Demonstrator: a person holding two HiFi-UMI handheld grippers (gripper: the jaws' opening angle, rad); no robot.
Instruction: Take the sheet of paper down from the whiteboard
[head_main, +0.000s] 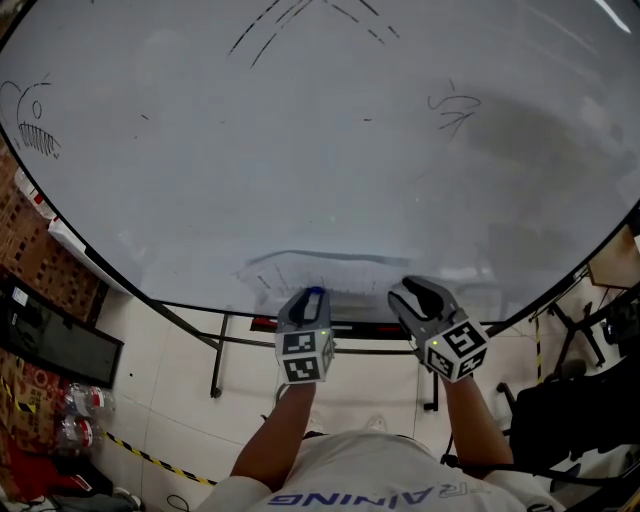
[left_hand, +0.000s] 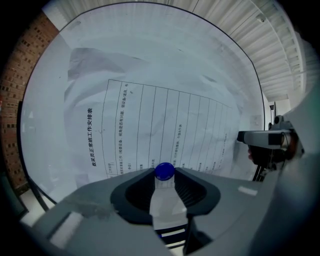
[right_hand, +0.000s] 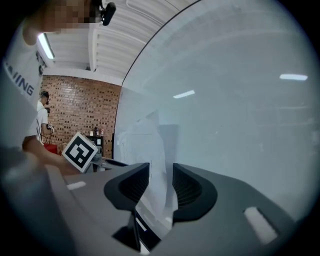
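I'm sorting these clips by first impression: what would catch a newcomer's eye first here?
The huge whiteboard fills the head view, marked only with faint scribbles. Low on it is a wrinkled sheet of paper printed with a table, and the left gripper is closed on the blue magnet at the sheet's near edge. The right gripper holds its jaws open on either side of the sheet's edge.

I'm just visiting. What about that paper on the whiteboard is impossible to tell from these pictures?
Head view: the sheet of paper is faint; the left gripper and right gripper cover parts of its lower edge.
Left gripper view: print too small to read; the gripper's body and blue magnet hide the sheet's bottom.
Right gripper view: the sheet shows edge-on, its face unseen.
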